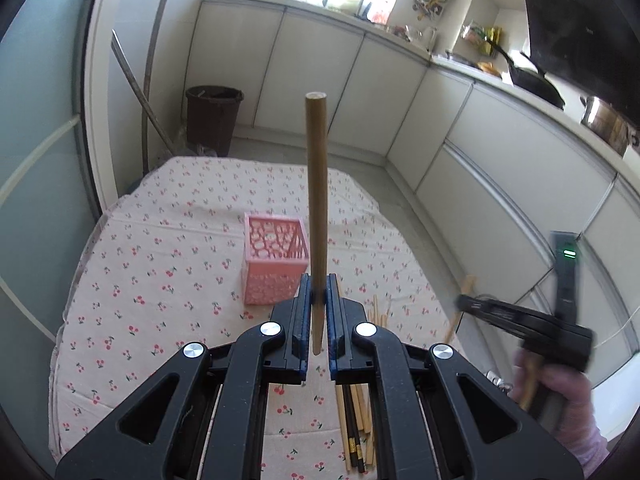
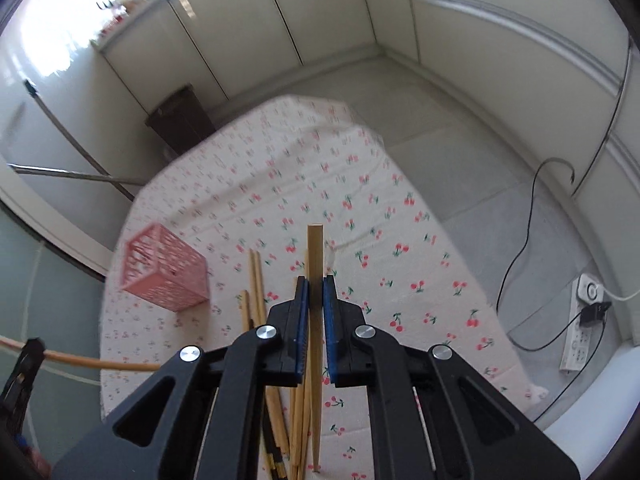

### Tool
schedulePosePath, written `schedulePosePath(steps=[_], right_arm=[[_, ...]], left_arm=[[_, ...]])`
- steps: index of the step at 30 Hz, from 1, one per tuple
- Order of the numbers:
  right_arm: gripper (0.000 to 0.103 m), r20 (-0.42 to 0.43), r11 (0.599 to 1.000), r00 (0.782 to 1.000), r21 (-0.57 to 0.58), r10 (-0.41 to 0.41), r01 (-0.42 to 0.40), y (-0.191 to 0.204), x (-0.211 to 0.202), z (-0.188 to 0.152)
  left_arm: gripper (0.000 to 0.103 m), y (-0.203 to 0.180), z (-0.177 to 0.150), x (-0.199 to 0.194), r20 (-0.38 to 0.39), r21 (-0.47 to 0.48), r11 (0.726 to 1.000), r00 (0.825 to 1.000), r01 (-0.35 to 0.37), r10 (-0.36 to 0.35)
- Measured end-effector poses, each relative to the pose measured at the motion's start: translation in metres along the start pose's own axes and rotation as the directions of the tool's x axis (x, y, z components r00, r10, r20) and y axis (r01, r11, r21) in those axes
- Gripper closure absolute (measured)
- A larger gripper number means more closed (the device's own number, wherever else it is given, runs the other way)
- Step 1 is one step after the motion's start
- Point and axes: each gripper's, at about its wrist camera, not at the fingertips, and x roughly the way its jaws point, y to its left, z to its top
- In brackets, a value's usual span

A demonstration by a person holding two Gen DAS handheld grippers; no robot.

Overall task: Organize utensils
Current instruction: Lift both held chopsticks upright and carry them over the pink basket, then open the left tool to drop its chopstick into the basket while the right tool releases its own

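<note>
We see the loose wooden chopsticks [image 2: 298, 420] partly hidden beneath the right gripper [image 2: 316, 292] and cut off at the near edge; the pink perforated plastic basket [image 2: 164, 276] on the left is motion-blurred.

A dark brown chopstick [image 1: 316, 208] stands upright, clamped above the cloth. A pale bamboo chopstick [image 2: 315, 320] is clamped too (thick end forward). More chopsticks [image 2: 256, 284] lie loose beside the pink lattice basket [image 2: 164, 276].

White cabinet fronts [image 1: 320, 68] lined walls; grey floor [image 2: 460, 128]; cherry-print cloth [image 1: 160, 280] covered table; dark bin [image 1: 212, 118] in corner; bright window light [image 2: 60, 4].
</note>
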Motion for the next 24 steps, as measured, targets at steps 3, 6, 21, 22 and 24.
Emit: schedulePosePath(steps=[3,6,21,22,24], right_arm=[[0.095,0.089,0.999,0.995,0.004,0.047,-0.048,0.002,-0.040,0.017],[0.095,0.158,0.995,0.983,0.017,0.097,-0.101,0.008,-0.071,0.039],[0.095,0.233,0.960,0.932,-0.061,0.279,-0.272,0.124,-0.080,0.135],[0.095,0.225,0.960,0.934,-0.065,0.279,-0.271,0.129,-0.075,0.135],[0.095,0.198,0.961,0.941,-0.068,0.275,-0.267,0.137,-0.061,0.134]], left_arm=[[0.097,0.001,0.020,-0.012,0.052,-0.021,1.000,0.999,-0.004,0.005],[0.097,0.000,0.038,-0.019,0.094,-0.027,1.000,0.995,-0.012,0.015],[0.095,0.023,0.106,0.038,0.071,-0.103,0.992,0.995,-0.067,0.074],[0.091,0.028,0.103,0.051,0.034,-0.106,0.991,0.996,-0.079,0.083],[0.085,0.039,0.100,0.064,-0.008,-0.138,0.984,0.993,-0.115,0.115]])
